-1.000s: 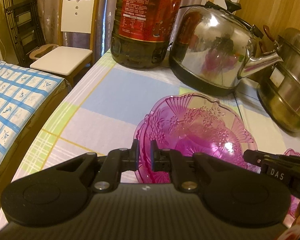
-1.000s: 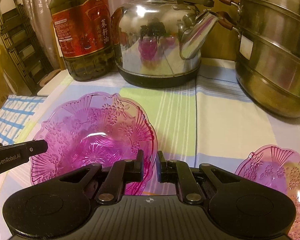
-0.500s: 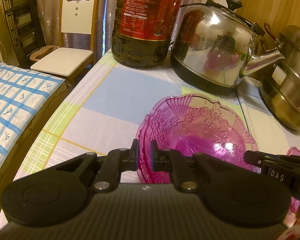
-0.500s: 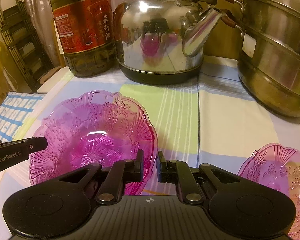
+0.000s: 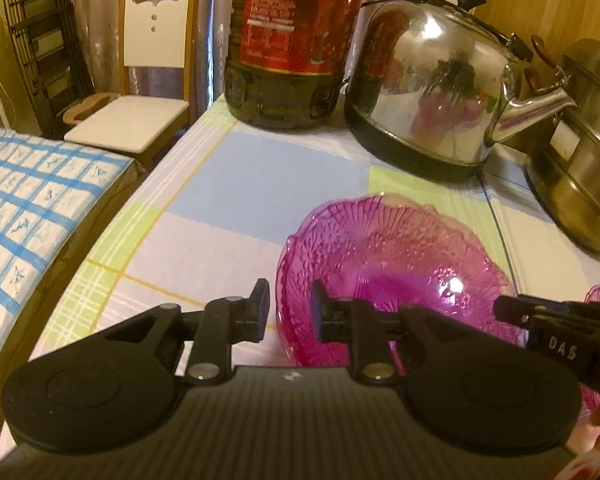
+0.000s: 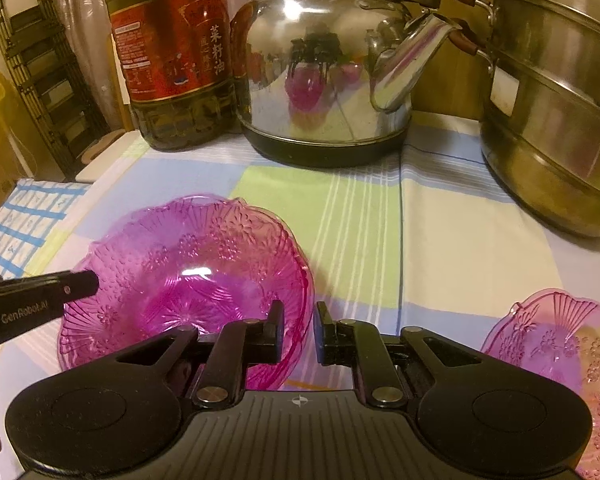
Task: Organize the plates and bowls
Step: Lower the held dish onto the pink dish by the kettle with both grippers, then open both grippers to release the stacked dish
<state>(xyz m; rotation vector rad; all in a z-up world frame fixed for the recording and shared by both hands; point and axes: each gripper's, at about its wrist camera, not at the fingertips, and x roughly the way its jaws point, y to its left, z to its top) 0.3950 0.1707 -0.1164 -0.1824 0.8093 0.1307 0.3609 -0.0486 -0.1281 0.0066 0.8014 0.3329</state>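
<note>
A large pink cut-pattern bowl (image 5: 392,264) (image 6: 180,268) sits on the checked tablecloth. My left gripper (image 5: 290,314) straddles its near-left rim. The jaws are opening, and the rim stands between them with a gap on each side. My right gripper (image 6: 300,334) straddles the bowl's near-right rim. Its jaws are also opening, with the rim loose between the pads. Each gripper's finger shows at the edge of the other's view. A smaller pink bowl (image 6: 560,344) lies on the cloth to the right.
At the back stand a big oil bottle (image 6: 172,52), a shiny steel kettle (image 6: 324,80) and a stacked steel steamer pot (image 6: 552,120). Left of the table edge are a white chair (image 5: 140,80) and a surface under a blue-checked cloth (image 5: 32,200).
Both grippers were shut on the large bowl's rim. Their jaws have parted and let go of the rim. Neither hand has shifted.
</note>
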